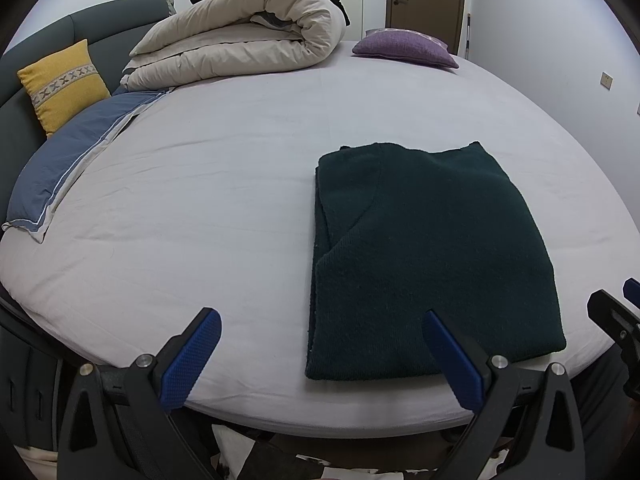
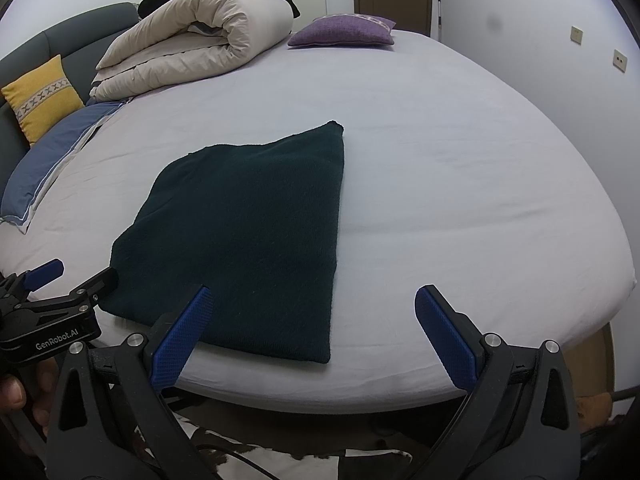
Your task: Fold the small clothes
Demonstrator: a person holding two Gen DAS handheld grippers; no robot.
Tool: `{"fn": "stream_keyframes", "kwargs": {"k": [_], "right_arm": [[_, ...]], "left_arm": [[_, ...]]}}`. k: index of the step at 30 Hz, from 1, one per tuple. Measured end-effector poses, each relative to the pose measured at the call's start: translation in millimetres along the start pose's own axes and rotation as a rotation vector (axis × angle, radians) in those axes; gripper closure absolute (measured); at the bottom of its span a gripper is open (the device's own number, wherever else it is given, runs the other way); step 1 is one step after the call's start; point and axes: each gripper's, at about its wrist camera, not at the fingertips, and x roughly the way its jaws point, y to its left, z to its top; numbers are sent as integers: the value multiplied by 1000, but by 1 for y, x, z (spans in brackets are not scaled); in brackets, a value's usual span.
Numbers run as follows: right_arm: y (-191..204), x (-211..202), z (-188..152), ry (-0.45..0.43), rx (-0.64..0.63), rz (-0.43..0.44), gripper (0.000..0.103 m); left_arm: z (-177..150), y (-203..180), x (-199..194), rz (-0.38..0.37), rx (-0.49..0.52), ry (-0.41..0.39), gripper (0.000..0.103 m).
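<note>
Dark green knitted sweater [image 1: 432, 256] lies folded into a flat, roughly rectangular stack near the front edge of the bed, on the pale grey fitted sheet [image 1: 200, 208]; a ribbed hem band shows on its upper layer. Fuzzy, nubbly knit; sheet smooth, faintly creased. Left gripper [image 1: 322, 354] spread wide, nothing between its blue cross-hatched pads [image 1: 188, 364]; one pad overlaps the sweater's near edge in view, contact unclear. Right gripper [image 2: 312, 332] equally wide, empty. Behind: rolled beige quilt [image 1: 240, 36], purple textured cushion [image 1: 406, 48], yellow embroidered cushion [image 1: 60, 84], blue pillow [image 1: 72, 156].
</note>
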Motion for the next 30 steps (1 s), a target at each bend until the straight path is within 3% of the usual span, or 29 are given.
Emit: {"fn": "stream_keyframes", "kwargs": {"k": [30], "right_arm": [[5,-3,-2,-5,-1,3,0]], "left_arm": [[-2,0,0,-2,7,9,0]]}}
